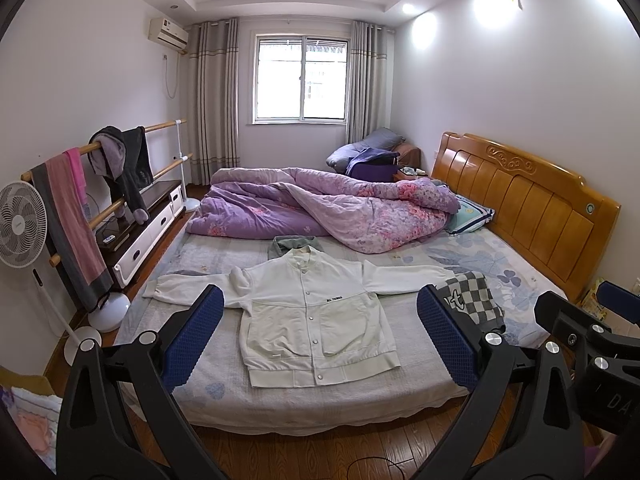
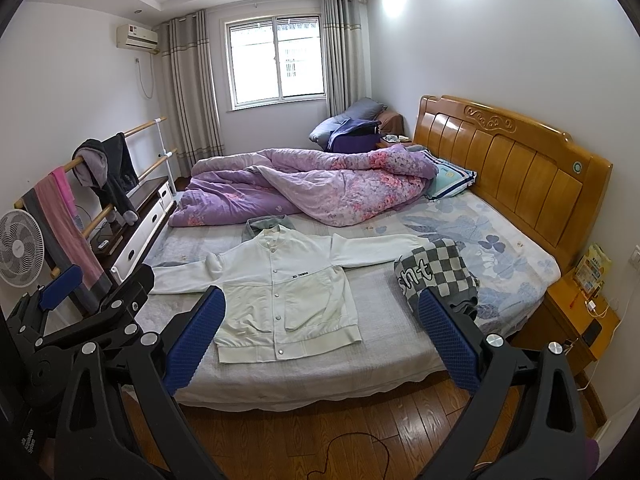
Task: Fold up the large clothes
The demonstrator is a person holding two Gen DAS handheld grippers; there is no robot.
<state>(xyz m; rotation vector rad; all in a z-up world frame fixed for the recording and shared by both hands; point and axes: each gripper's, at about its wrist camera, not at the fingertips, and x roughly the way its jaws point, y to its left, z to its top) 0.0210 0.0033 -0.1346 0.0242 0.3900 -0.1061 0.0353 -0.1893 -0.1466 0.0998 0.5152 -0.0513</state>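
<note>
- On the bed [image 1: 224, 392], near its front edge, I see the white jacket [image 1: 316, 320] lying flat, front side up, snaps done up along the middle.
- Its collar points away from me toward the purple quilt [image 1: 320, 208]; the hem faces me, so the body's long axis runs from the near edge toward the far side of the bed.
- Both sleeves are spread out sideways, one reaching toward the wooden headboard [image 1: 520, 200], the other toward the foot of the bed, making the widest line run across my view.
- My left gripper [image 1: 320, 336] is held above the floor short of the bed, its blue pads wide apart and grasping nothing.
- My right gripper [image 2: 322, 336] is likewise spread wide and empty, hovering short of the mattress edge.
- Just beside the headboard-side sleeve sits a checkered garment [image 2: 440, 276], bunched up.
- A grey garment [image 1: 294, 244] lies just beyond the collar.
</note>
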